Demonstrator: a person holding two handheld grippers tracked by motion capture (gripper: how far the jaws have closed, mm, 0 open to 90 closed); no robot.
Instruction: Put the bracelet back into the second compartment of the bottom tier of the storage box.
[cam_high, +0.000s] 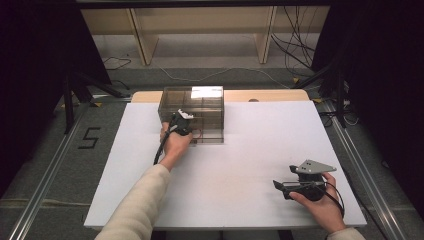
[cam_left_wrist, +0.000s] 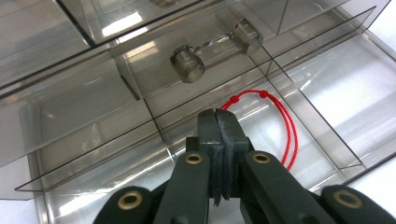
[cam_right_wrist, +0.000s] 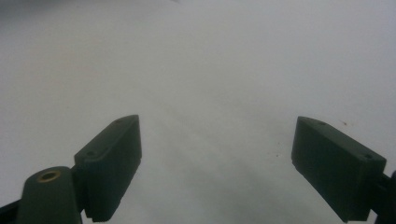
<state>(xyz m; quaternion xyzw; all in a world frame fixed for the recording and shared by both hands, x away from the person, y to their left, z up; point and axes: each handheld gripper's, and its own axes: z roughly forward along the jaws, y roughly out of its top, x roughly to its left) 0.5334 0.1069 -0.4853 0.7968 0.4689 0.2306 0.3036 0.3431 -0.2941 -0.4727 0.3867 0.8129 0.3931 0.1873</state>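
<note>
A clear plastic drawer box (cam_high: 192, 114) stands at the far left-centre of the white table (cam_high: 240, 160). One drawer (cam_left_wrist: 327, 98) is pulled out, and a red string loop (cam_left_wrist: 280, 116) lies in one of its compartments. My left gripper (cam_left_wrist: 217, 114) hangs over that compartment with its jaws pressed together, and the string runs right up to their tips. In the high view, the left gripper (cam_high: 181, 122) is at the box's front. My right gripper (cam_high: 280, 186) is held low over the table's near right. In its own view, the right gripper (cam_right_wrist: 217, 154) is open with nothing between its fingers.
A clear bar handle (cam_left_wrist: 212, 46) sits on the drawer front beyond the left jaws. Thin dividers split the drawer into compartments. Wooden shelving (cam_high: 200, 30) and loose cables (cam_high: 295, 50) lie on the floor past the table's far edge.
</note>
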